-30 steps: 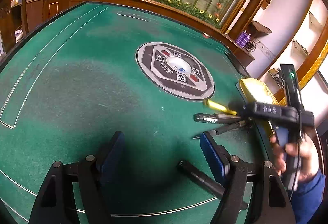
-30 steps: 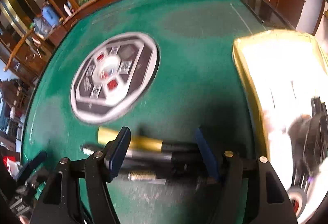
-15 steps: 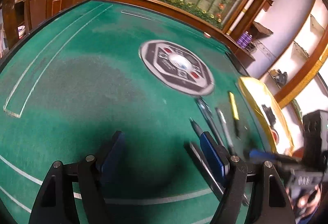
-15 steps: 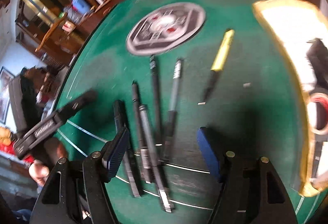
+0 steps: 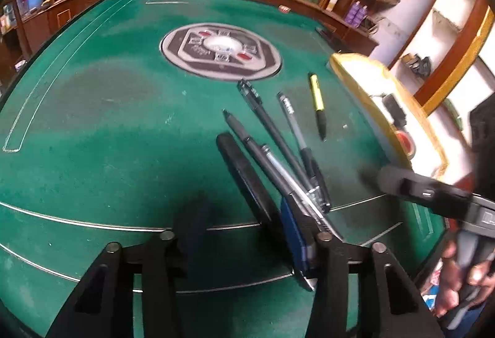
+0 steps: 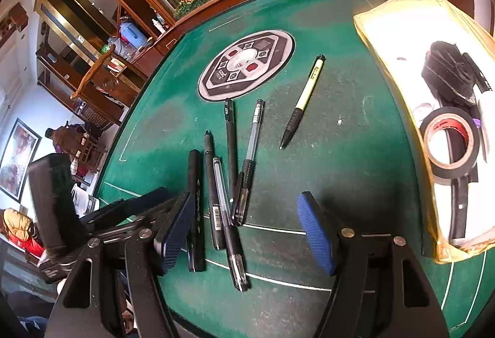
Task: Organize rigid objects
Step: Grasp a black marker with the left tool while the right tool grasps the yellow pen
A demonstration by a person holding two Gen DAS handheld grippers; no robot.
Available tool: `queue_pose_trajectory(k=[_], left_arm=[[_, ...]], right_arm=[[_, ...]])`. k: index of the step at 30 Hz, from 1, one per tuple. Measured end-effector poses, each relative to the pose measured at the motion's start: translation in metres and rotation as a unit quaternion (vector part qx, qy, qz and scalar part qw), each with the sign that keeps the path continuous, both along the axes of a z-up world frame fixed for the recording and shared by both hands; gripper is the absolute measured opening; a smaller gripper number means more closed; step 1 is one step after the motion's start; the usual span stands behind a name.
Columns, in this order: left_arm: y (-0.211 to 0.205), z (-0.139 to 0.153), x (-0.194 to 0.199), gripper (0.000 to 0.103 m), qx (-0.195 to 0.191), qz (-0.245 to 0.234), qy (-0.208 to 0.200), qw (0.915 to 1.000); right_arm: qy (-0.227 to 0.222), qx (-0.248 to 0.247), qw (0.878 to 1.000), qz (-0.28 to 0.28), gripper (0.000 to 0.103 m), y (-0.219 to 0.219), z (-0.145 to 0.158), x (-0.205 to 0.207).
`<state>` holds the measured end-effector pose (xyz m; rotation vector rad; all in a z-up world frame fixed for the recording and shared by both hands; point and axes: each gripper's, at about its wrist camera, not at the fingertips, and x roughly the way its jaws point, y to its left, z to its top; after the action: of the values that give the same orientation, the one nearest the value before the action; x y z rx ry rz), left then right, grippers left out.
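Several dark pens (image 6: 230, 171) lie fanned out on the green felt table (image 6: 340, 167). A yellow pen (image 6: 306, 96) (image 5: 317, 99) lies apart, to their right. My left gripper (image 5: 241, 220) hovers over the near end of the fan. Its jaws are closing, and the thick black marker (image 5: 238, 171) (image 6: 195, 208) runs between them beside the right pad (image 5: 294, 232). The left pad is blurred and does not press on the marker. My right gripper (image 6: 246, 214) is open above the pens' near ends and touches none of them.
A yellow-rimmed tray (image 6: 365, 28) (image 5: 355, 81) at the table's right edge holds a tape roll (image 6: 448, 140) and black items. A round grey emblem (image 6: 247, 65) marks the table's middle. A wooden rail and a planter run along the far side. A hand (image 5: 458, 285) holds the right tool.
The left gripper has moved right onto the pens and its jaws have narrowed around the black marker. The right gripper has pulled back and up, so the whole fan of pens shows.
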<state>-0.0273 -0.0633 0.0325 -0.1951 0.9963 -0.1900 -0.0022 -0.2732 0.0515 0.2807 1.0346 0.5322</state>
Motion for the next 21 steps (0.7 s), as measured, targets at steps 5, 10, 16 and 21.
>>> queue_pose_trajectory(k=[5,10,16,21], left_arm=[[-0.011,-0.005,0.004,0.027,0.041,-0.004,-0.013,0.9991],[0.012,-0.007,0.008,0.015,0.053,0.015,-0.018,0.9983],[0.029,-0.008,0.009,0.015,0.050,0.016,-0.026,0.9983],[0.027,-0.008,0.012,0.015,0.056,0.007,-0.034,0.9978]], right_arm=[[-0.012,-0.004,1.000,-0.003,0.068,-0.008,0.002,-0.005],[-0.028,-0.025,0.999,-0.010,0.055,-0.006,0.005,-0.004],[-0.035,-0.067,0.997,-0.030,0.033,0.009,0.009,0.028],[-0.017,-0.107,0.992,-0.061,0.033,0.019,0.000,0.076]])
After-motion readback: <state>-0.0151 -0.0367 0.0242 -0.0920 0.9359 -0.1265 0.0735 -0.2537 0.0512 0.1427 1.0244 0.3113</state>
